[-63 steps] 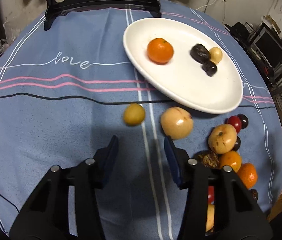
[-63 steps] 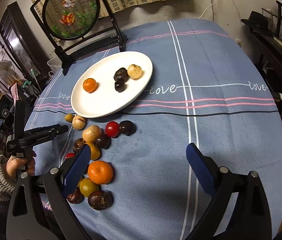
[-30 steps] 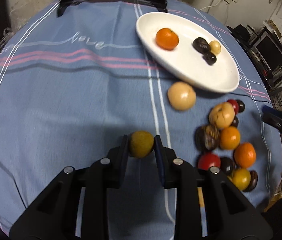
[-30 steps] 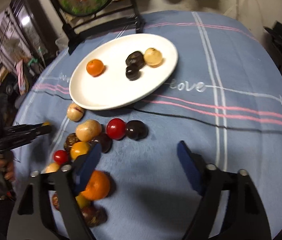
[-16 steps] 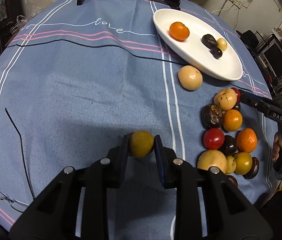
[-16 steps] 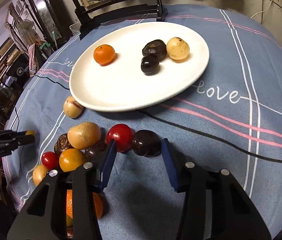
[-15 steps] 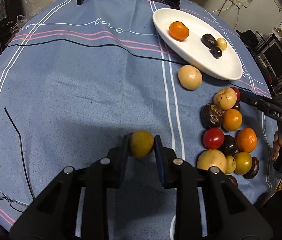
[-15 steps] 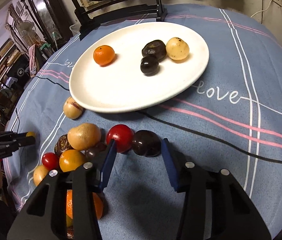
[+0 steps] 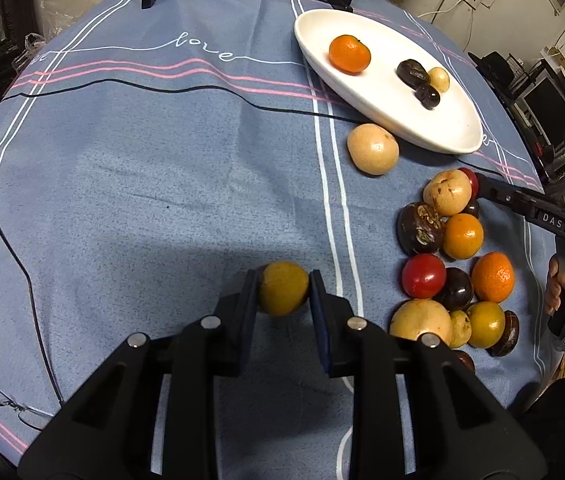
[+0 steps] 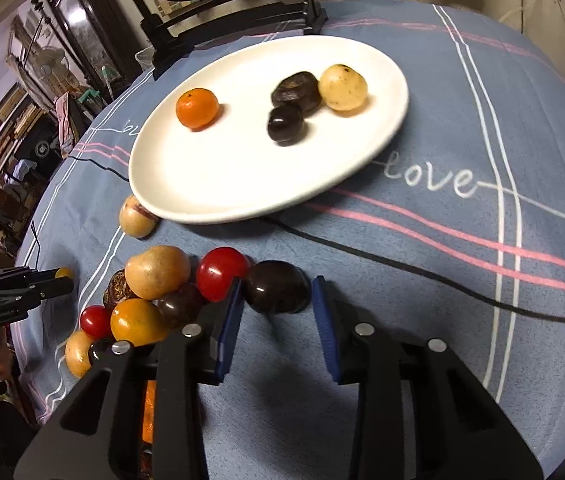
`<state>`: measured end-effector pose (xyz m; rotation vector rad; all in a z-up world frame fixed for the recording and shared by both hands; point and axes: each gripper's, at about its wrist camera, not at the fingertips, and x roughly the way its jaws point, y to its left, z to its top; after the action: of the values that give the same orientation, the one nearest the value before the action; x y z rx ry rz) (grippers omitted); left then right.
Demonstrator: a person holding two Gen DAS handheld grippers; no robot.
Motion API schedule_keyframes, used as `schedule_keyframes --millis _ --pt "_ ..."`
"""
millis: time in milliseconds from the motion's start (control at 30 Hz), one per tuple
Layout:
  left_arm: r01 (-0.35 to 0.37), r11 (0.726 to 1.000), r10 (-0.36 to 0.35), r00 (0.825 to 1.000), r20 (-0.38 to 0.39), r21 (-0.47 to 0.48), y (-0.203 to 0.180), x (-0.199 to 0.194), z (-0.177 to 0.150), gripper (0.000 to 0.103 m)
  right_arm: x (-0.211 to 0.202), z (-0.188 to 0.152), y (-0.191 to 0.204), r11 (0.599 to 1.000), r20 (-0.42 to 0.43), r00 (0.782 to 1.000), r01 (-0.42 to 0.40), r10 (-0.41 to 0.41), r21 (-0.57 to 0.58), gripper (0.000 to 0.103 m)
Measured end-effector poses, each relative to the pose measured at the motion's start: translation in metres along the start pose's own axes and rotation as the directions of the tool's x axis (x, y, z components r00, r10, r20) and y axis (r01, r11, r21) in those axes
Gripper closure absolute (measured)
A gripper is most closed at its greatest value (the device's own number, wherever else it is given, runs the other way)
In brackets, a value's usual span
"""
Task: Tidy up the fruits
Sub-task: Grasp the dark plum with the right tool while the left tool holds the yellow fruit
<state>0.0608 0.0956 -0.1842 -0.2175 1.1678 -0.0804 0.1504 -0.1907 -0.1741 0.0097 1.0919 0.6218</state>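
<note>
The blue tablecloth (image 9: 130, 168) still carries most of the fruit. The white plate (image 10: 242, 184) holds only four pieces. A loose heap (image 9: 454, 264) waits beside it. The left gripper (image 9: 284, 290) is clamped on a yellow fruit (image 9: 283, 288). The right gripper (image 10: 276, 308) has just been closing around a dark plum (image 10: 277, 286), with a gap showing at one pad.
</note>
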Motion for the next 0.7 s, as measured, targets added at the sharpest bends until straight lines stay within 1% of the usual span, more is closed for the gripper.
schedule_keyframes --millis 167,267,433,567,700 --pt "0.005 1.0 -0.005 1.0 -0.014 -0.001 -0.001 0.006 0.0 0.077 0.007 0.006 0.001 1.0 -0.011 1.0 -0.008 0.008 0.005 0.07" --pt "0.006 1.0 -0.006 1.0 -0.007 -0.004 0.0 0.007 0.001 0.077 0.007 0.001 0.006 1.0 -0.016 1.0 0.004 -0.004 -0.011 0.071" --pt "-0.002 1.0 0.002 1.0 0.003 0.013 -0.005 0.009 0.007 0.077 0.003 -0.005 0.004 1.0 -0.007 1.0 0.008 -0.008 0.014 0.072" --pt "0.008 1.0 -0.009 0.999 0.031 0.026 -0.009 0.003 0.015 0.077 -0.008 -0.011 0.005 0.999 0.005 1.0 -0.008 0.008 0.041 0.072" --pt "0.037 0.998 -0.041 0.997 0.064 0.056 -0.019 -0.007 0.031 0.077 -0.023 -0.023 0.011 0.999 0.019 1.0 -0.024 0.023 0.047 0.072"
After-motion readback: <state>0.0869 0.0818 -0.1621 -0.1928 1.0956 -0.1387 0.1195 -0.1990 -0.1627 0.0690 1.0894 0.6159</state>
